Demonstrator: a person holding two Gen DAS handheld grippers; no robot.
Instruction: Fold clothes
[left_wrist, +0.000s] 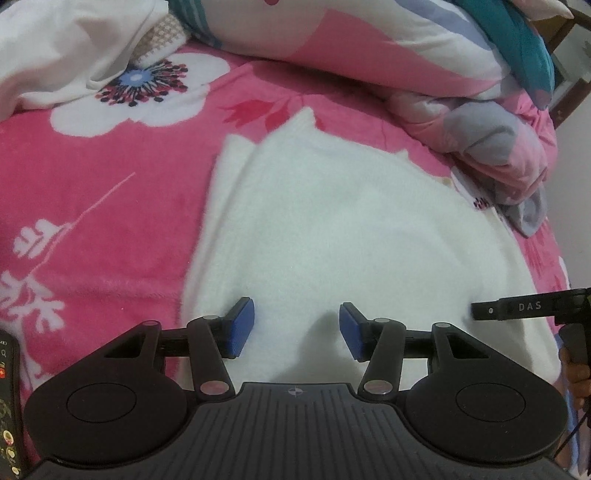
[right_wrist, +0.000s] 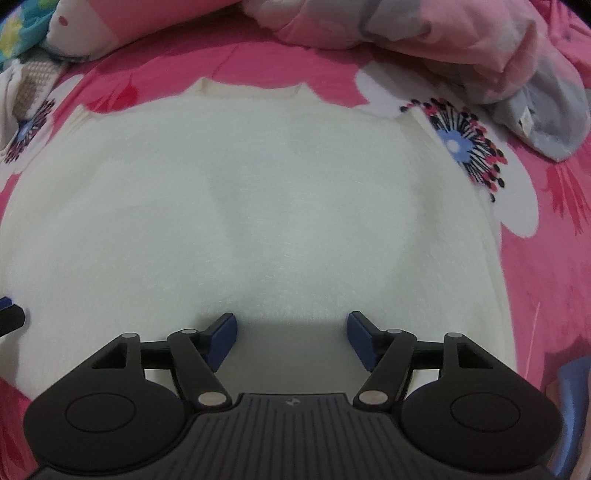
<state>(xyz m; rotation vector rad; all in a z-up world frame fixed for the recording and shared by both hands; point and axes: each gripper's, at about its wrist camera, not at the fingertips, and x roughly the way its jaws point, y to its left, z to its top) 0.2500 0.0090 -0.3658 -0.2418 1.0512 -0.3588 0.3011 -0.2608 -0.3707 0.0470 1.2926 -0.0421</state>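
A fuzzy white garment (left_wrist: 332, 221) (right_wrist: 258, 203) lies spread flat on a pink floral blanket (left_wrist: 110, 206) (right_wrist: 554, 295), with its neckline (right_wrist: 251, 90) at the far side. Over the garment's near part, my left gripper (left_wrist: 296, 328) is open, its blue pads (left_wrist: 242, 328) apart, with only a soft ripple of cloth between them. My right gripper (right_wrist: 291, 338) is open wider, just above the near part of the garment, gripping nothing. A finger of the right gripper (left_wrist: 491, 310) shows at the right edge of the left wrist view. The left gripper's tip (right_wrist: 11, 314) shows at the left edge of the right wrist view.
A heap of pink, grey and white bedding (left_wrist: 461, 92) (right_wrist: 461, 44) lies along the far side. A loose white cloth (left_wrist: 74, 48) sits at the far left. A phone (left_wrist: 7, 406) lies at the near left edge. Part of a hand (left_wrist: 576, 373) shows at the right.
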